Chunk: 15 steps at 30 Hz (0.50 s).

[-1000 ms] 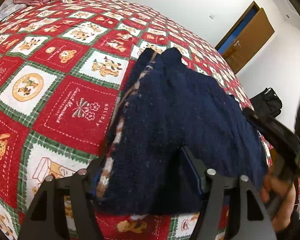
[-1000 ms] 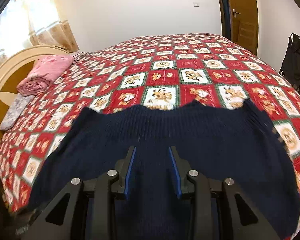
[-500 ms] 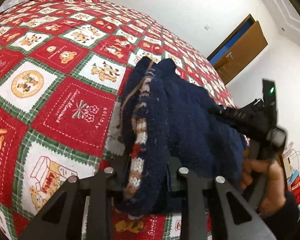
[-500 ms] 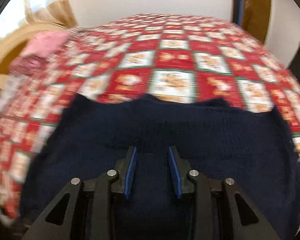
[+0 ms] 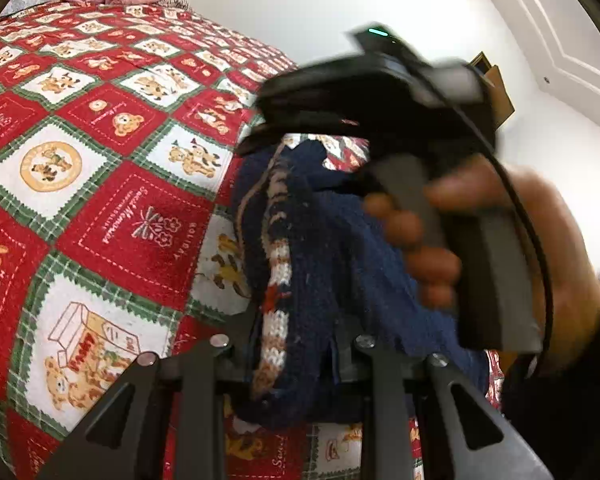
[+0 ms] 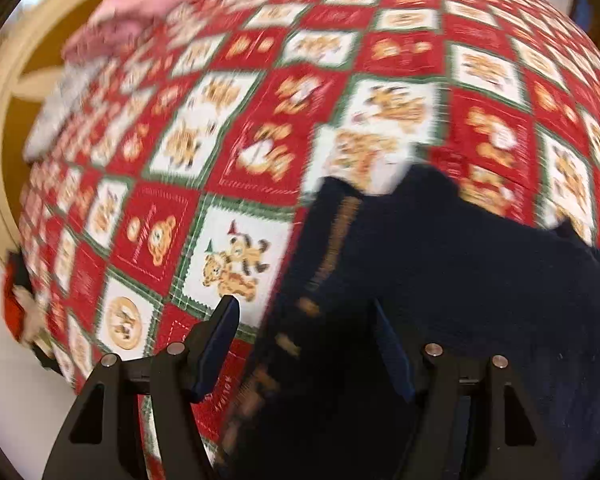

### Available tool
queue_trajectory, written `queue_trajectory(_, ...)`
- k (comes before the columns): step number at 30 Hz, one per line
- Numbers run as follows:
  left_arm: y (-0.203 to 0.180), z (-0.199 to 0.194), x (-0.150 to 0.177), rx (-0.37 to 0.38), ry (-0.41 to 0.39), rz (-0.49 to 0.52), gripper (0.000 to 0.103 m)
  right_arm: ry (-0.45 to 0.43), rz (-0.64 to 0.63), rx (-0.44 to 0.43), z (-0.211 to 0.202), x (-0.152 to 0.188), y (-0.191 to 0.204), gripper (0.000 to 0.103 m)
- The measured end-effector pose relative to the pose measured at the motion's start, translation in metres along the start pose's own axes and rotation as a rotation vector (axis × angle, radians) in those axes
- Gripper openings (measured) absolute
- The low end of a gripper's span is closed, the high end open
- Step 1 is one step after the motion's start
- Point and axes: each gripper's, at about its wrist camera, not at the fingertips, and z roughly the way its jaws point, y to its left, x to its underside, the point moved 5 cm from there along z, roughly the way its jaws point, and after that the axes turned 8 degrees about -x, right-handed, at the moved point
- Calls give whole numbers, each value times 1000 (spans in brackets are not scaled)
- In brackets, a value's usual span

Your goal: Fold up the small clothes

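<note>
Left gripper (image 5: 296, 344) fingers clamped on bunched edge of navy sweater (image 5: 340, 248); a second ago they stood wider. Right gripper (image 6: 308, 344) fingers opening, sweater edge between them, pads not pressing. Right hand (image 5: 500, 240) swung across sweater, earlier off to side. Sweater now folded over on bed (image 5: 100, 128); fold looks laid, release underway.

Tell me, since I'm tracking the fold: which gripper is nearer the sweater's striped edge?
Left. The left gripper is clamped on the navy sweater's striped edge; the right gripper hangs over it, fingers opening.
</note>
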Motion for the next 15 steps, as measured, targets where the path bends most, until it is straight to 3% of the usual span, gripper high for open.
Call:
queue_trajectory(4, -2, -7, 1, 29, -34, -8, 27, 78, -157, 160, 21, 2, 17, 83)
queue_trajectory(8, -5, -11, 2, 22, -52, 22, 26, 93, -301, 244, 25, 15, 23, 80)
queue_trajectory(9, -5, -11, 2, 24, -48, 17, 26, 85, -311, 255, 22, 17, 22, 67)
queue_trajectory(10, -6, -11, 2, 23, -47, 13, 26, 68, -310, 287, 16, 17, 18, 41)
queue_trajectory(11, -7, -12, 2, 23, -48, 16, 26, 48, -288, 288, 8, 15, 11, 34)
queue_trajectory(13, -12, -15, 0, 28, -53, 24, 25, 29, -205, 179, -8, 14, -4, 19)
queue_trajectory(15, -20, -20, -2, 38, -65, 45, 24, 7, -141, 89, -20, 17, -17, 17)
